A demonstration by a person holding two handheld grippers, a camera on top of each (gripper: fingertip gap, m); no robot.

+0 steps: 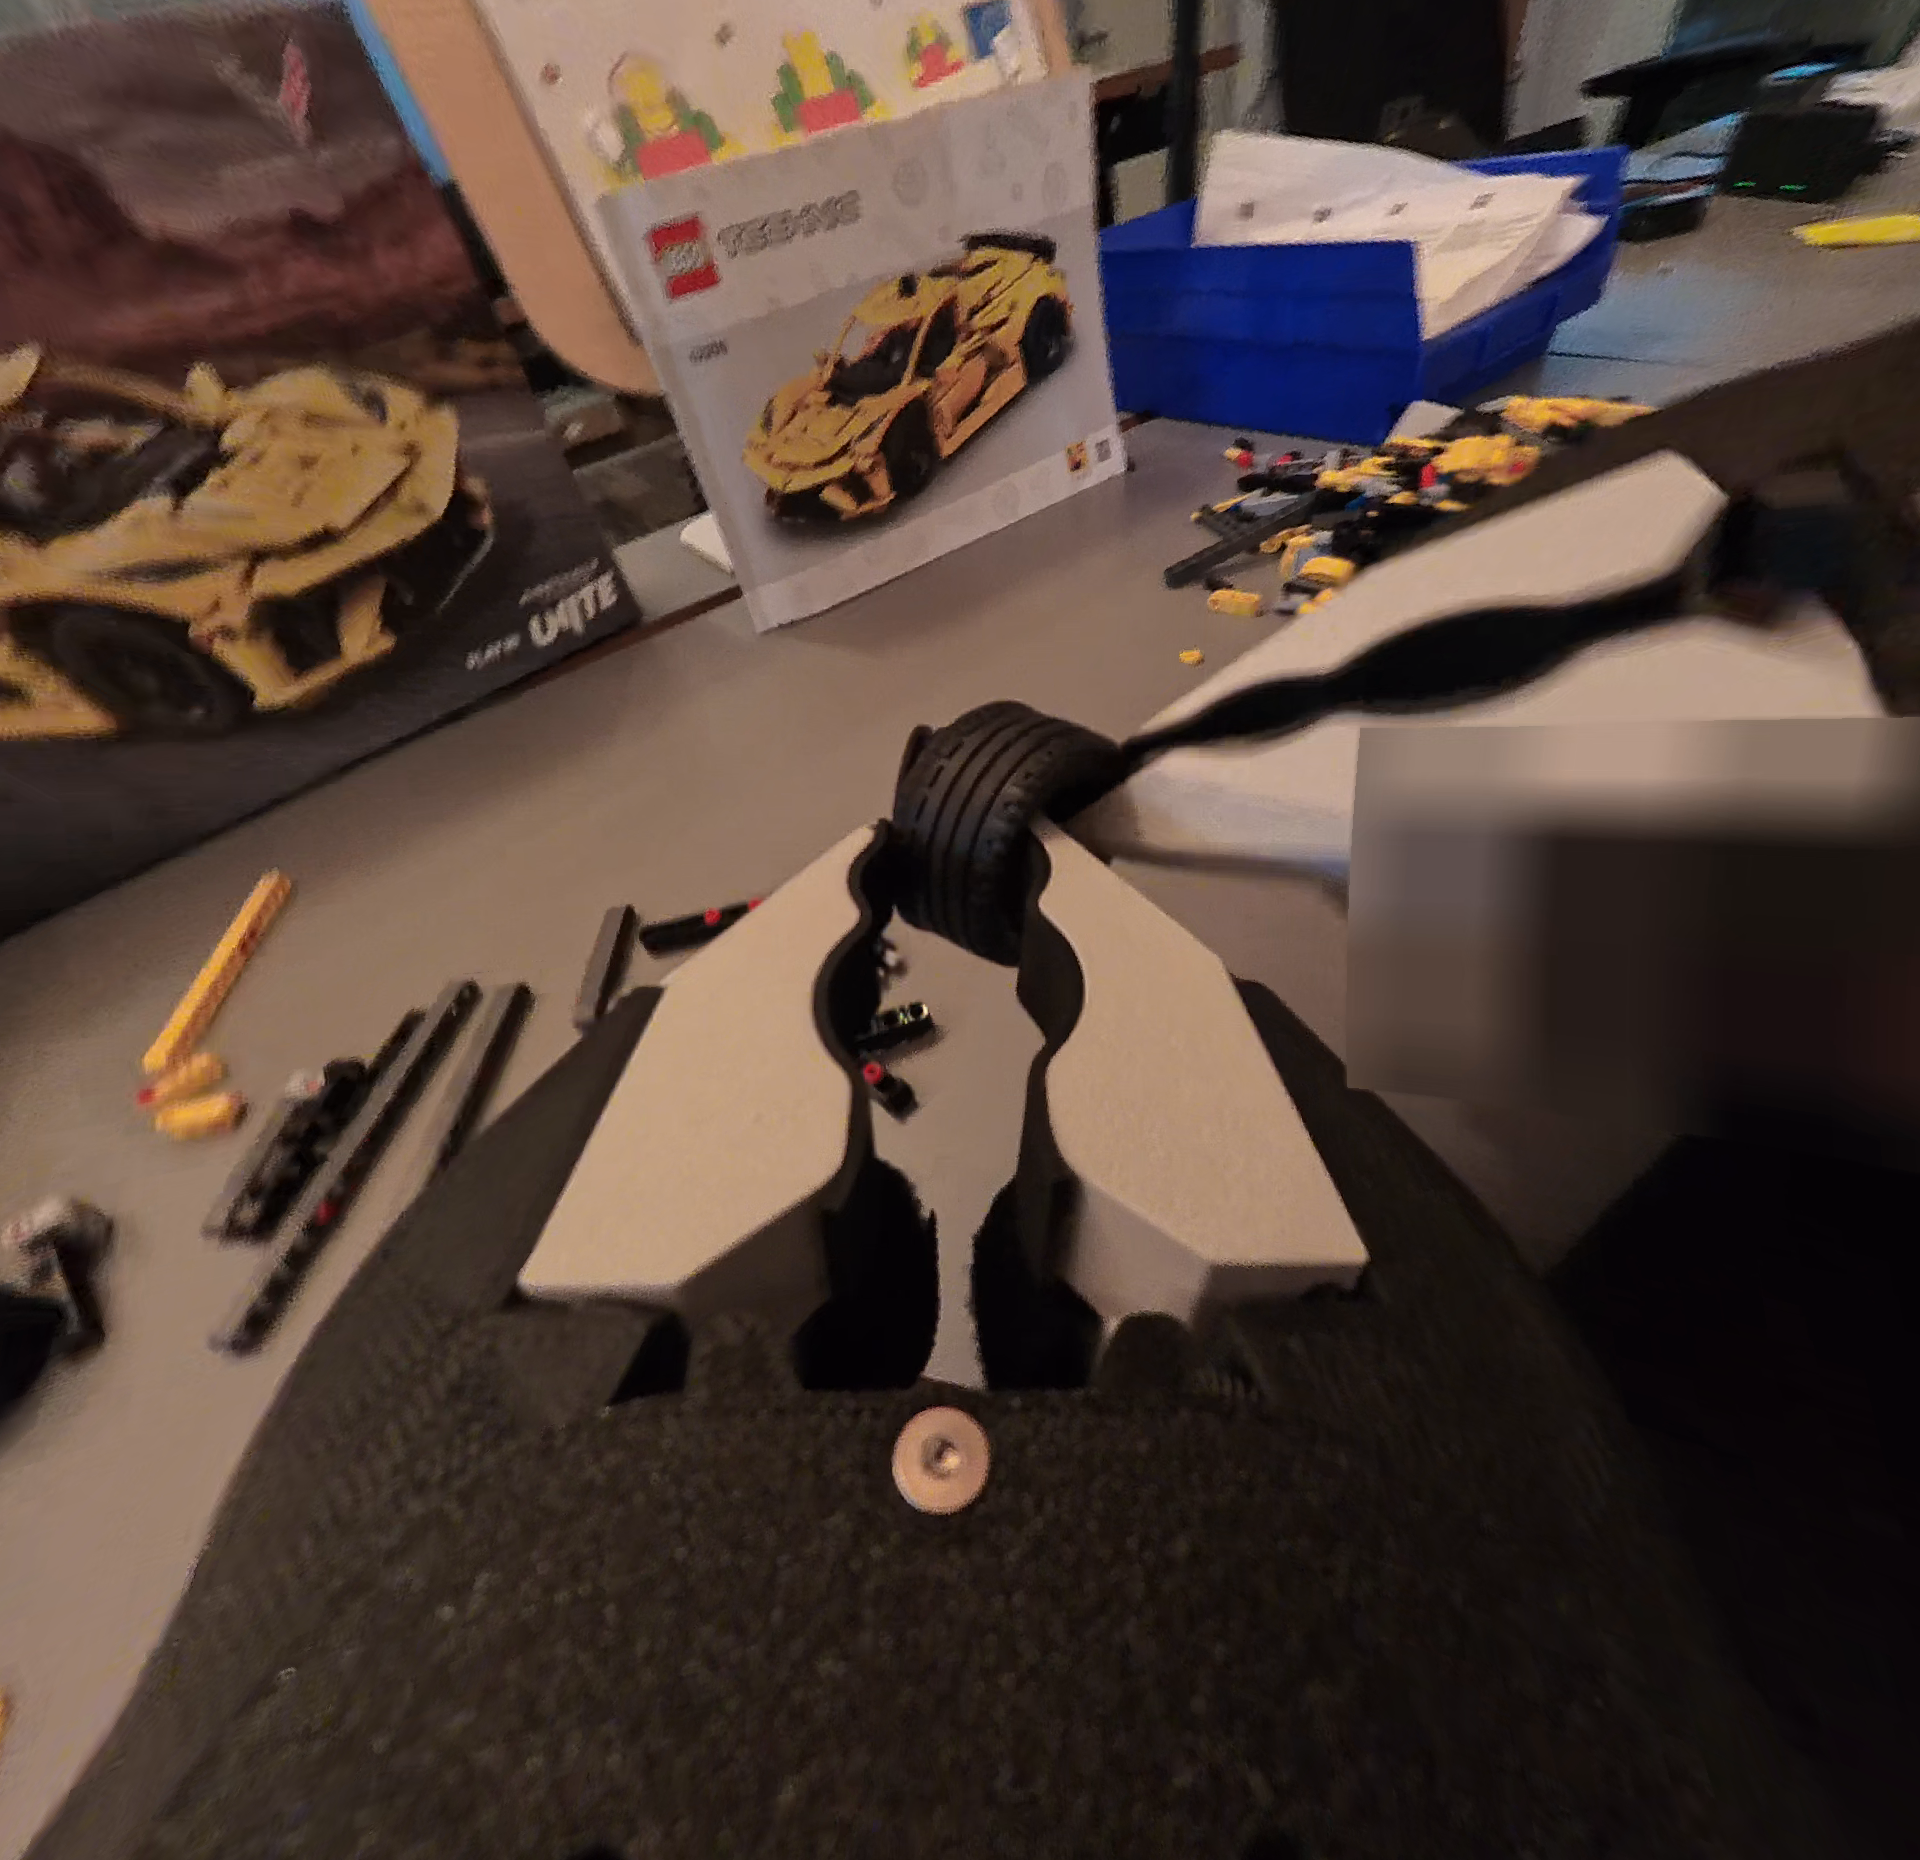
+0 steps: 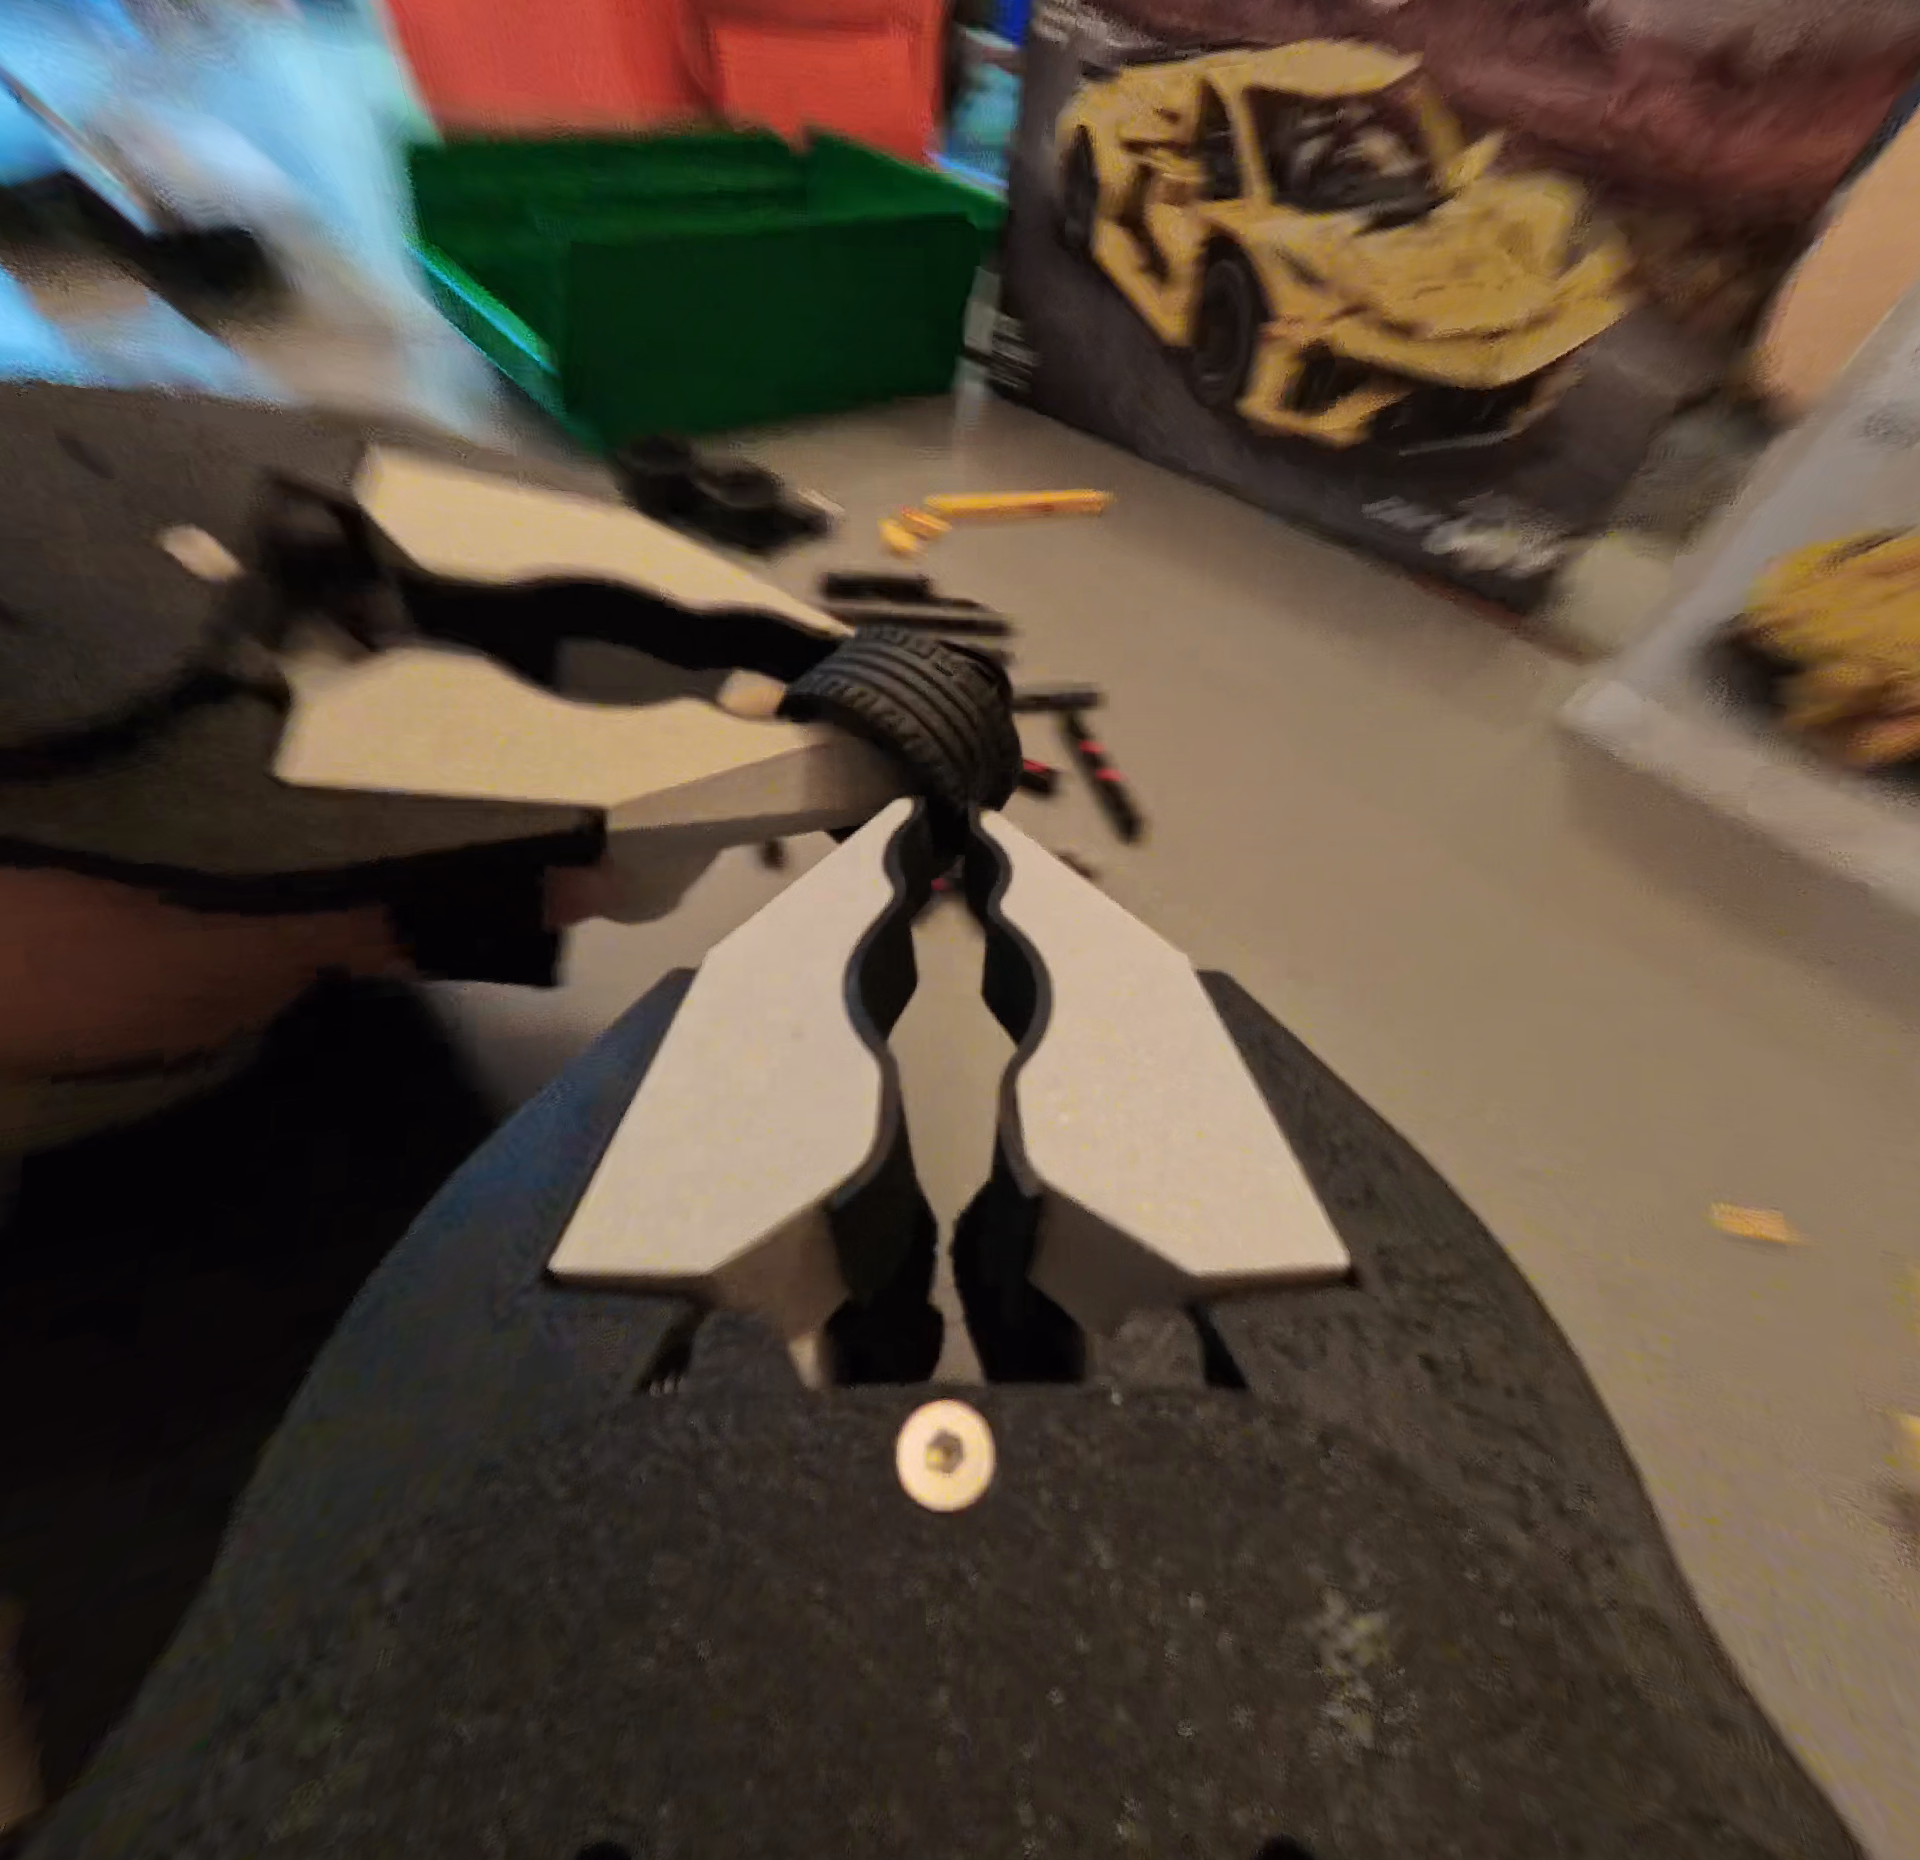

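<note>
A small black rubber tyre (image 1: 987,802) is held above the grey table (image 1: 727,709) between both grippers. My left gripper (image 1: 956,854) is shut on the tyre across its tread. My right gripper (image 1: 1130,748) comes in from the right, almost closed, and pinches the tyre's far side. In the right wrist view my right gripper (image 2: 943,825) grips the tyre's (image 2: 914,704) lower edge, and the left gripper (image 2: 862,698) holds it from the left.
An instruction booklet (image 1: 894,356) and a box picturing a yellow car (image 1: 260,480) stand at the back. A blue bin (image 1: 1299,324) holds papers. Loose yellow and black pieces (image 1: 1382,480) lie right, black beams (image 1: 353,1124) and a yellow beam (image 1: 218,969) left. A green bin (image 2: 707,272) stands behind. My left and right fingertips are right by each other.
</note>
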